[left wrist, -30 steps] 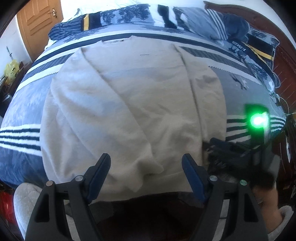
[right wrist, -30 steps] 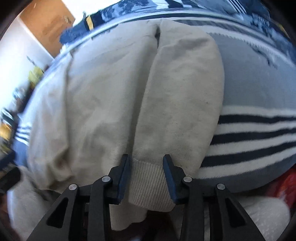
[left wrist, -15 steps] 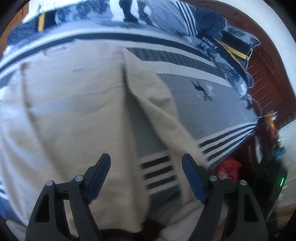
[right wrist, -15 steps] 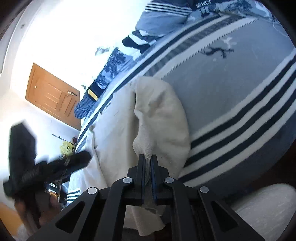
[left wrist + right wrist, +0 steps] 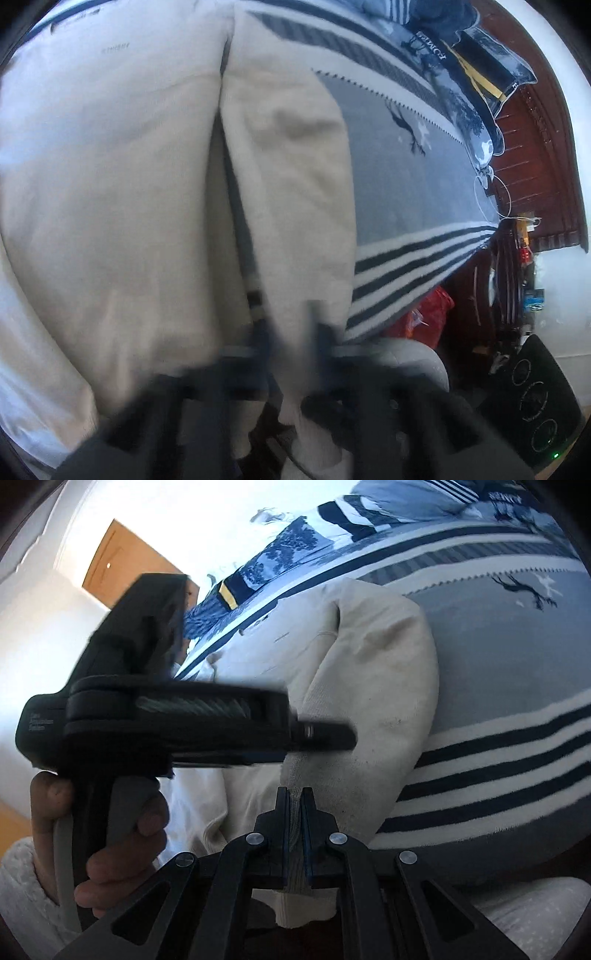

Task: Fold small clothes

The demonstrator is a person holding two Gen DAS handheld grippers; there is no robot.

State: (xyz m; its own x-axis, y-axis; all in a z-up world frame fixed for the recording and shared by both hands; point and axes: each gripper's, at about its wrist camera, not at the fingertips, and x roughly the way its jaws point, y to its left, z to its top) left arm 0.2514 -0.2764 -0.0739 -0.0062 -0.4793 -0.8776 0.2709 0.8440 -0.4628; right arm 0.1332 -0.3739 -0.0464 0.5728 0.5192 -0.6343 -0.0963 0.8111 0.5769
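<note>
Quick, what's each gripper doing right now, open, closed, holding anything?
Left gripper: around the cream sweater sleeve, blurred; open or shut cannot be told.
Right gripper: shut on the sweater's ribbed cuff.

1 cream sweater [image 5: 110, 192], 1 striped blanket [image 5: 406, 192], 2 grippers [image 5: 293, 805].

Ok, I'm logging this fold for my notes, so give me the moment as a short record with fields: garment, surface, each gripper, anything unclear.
garment: cream sweater spread on the bed, its sleeve lying beside the body
surface: grey blanket with dark and white stripes
right gripper: shut on the sleeve's ribbed cuff
left gripper: at the sleeve near the cuff end, blurred by motion
unclear: whether the left gripper's jaws have closed on the cloth
background: wooden door, pillows
</note>
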